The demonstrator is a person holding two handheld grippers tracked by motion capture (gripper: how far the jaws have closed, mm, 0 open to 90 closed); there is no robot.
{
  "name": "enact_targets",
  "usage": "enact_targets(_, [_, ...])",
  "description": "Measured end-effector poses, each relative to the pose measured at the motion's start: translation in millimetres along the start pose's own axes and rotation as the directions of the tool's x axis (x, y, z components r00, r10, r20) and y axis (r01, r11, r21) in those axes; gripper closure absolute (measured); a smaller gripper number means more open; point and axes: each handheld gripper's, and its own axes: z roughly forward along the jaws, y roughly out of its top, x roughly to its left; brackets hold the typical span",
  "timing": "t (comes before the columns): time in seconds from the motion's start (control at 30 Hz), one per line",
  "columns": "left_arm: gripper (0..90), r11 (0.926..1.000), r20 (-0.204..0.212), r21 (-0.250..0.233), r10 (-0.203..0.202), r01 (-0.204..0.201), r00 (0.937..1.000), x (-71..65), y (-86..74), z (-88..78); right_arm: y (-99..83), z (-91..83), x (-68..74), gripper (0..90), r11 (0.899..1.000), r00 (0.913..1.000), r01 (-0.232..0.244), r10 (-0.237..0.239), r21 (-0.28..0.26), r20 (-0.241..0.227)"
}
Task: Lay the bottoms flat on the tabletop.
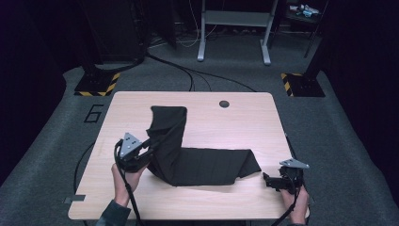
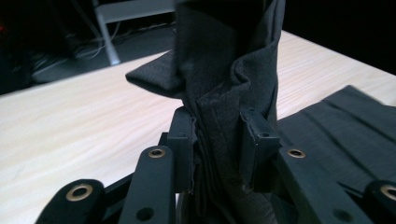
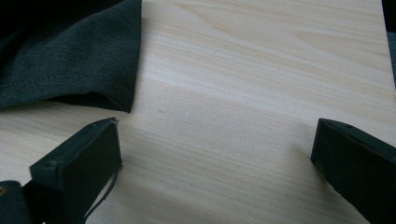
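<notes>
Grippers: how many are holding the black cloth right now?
1. The left gripper is clamped on the black cloth; the right gripper sits open over bare table, just off the cloth's corner.

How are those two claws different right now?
The left claw is clamped on a bunched fold of the black cloth; the right claw stands wide open, with nothing but bare table between its jaws. The left lifts cloth; the right sits just off the cloth's corner. Both are black and hand-held.
</notes>
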Motion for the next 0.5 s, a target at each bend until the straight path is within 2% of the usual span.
enact_targets(0.1, [64.0,0.9987,-0.04,0.015,-0.047,0.048,0.9981,14.9,-13.2,-9.5,0.0,0.0,0.0,1.0,1.0,1.0,0.0,0.0,0.0,0.0])
enact_targets(0.17, [59.0,0.9962,-0.077,0.021,-0.083,0.085,0.9936,24.1,-23.0,-16.1,0.0,0.0,0.0,1.0,1.0,1.0,-0.001,0.001,0.0,0.0])
enact_targets(0.27, [43.8,0.9884,-0.144,0.049,-0.136,0.144,0.9802,41.0,-43.2,-28.6,0.0,0.0,0.0,1.0,1.0,1.0,0.0,0.0,0.0,0.0])
enact_targets(0.3, [39.7,0.9855,-0.153,0.059,-0.148,0.159,0.977,45.3,-48.3,-32.1,0.0,0.0,0.0,1.0,1.0,1.0,0.0,0.0,0.0,0.0])
enact_targets(0.33, [36.0,0.9811,-0.17,0.06,-0.172,0.184,0.9703,51.7,-57.3,-37.3,0.1,0.0,0.0,1.0,1.0,1.0,-0.001,0.001,0.0,0.0])
enact_targets(0.37, [30.3,0.9782,-0.183,0.071,-0.18,0.195,0.9665,56.5,-63.6,-42.7,0.1,0.0,0.2,1.0,1.0,1.0,-0.001,0.001,0.001,-0.001])
enact_targets(0.47, [24.5,0.9708,-0.215,0.066,-0.212,0.231,0.9532,68.6,-79.1,-57.5,0.1,-0.1,0.5,1.0,1.0,1.0,-0.006,0.006,0.002,0.0])
enact_targets(0.5, [23.0,0.9699,-0.224,0.066,-0.215,0.235,0.9506,72.0,-82.2,-61.5,0.1,-0.1,0.6,1.0,1.0,1.0,-0.006,0.006,0.002,0.0])
